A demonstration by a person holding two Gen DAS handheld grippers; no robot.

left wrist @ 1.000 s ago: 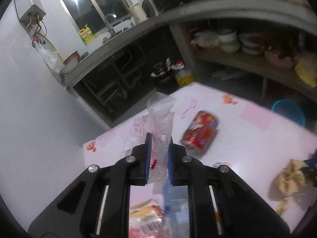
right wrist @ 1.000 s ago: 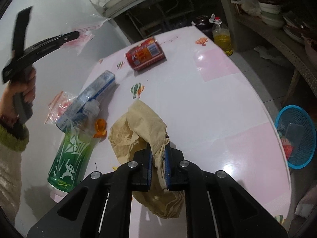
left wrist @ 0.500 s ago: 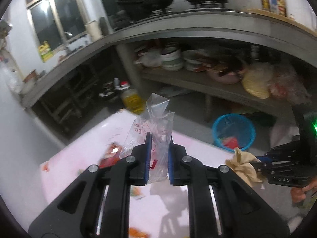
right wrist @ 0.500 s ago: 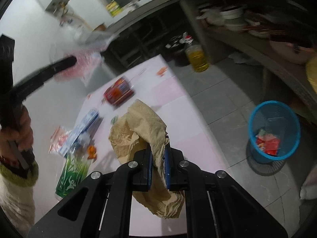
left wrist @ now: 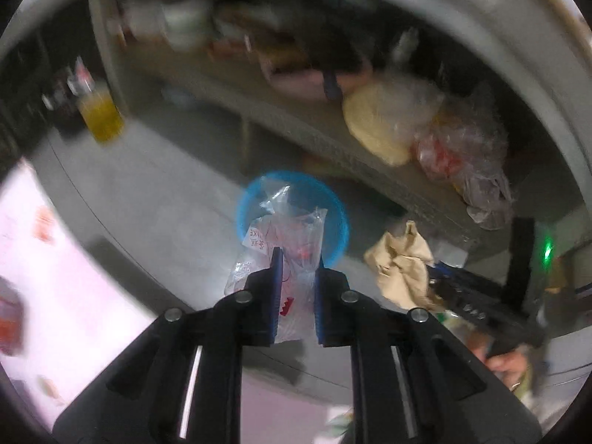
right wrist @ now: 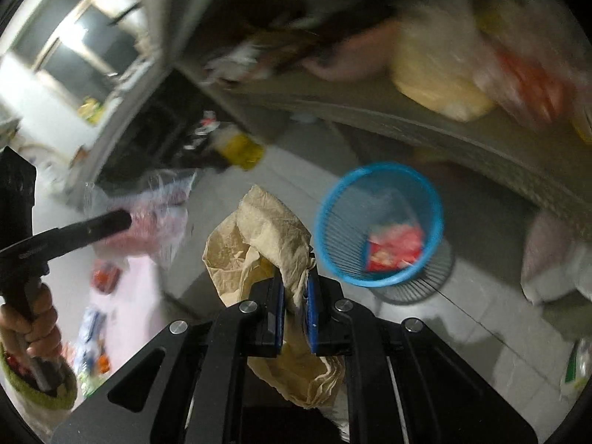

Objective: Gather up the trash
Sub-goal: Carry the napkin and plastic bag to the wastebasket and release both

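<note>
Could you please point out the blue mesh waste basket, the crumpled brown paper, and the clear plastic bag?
Blue mesh waste basket [right wrist: 383, 281], right wrist view, on its near rim.
Crumpled brown paper [right wrist: 259, 229], right wrist view, on its upper folds.
Clear plastic bag [left wrist: 292, 236], left wrist view, above the fingertips.

One blue basket [right wrist: 381, 222], one clear plastic bag [left wrist: 285, 244], one crumpled brown paper [right wrist: 259, 236], two hand-held grippers.

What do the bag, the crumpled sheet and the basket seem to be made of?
Bag: thin clear plastic film; the basket shows through it, glossy creases.
Crumpled sheet: probably tan paper, matte, with stiff wrinkles.
Basket: likely blue moulded plastic; slatted wall, smooth rim.
</note>
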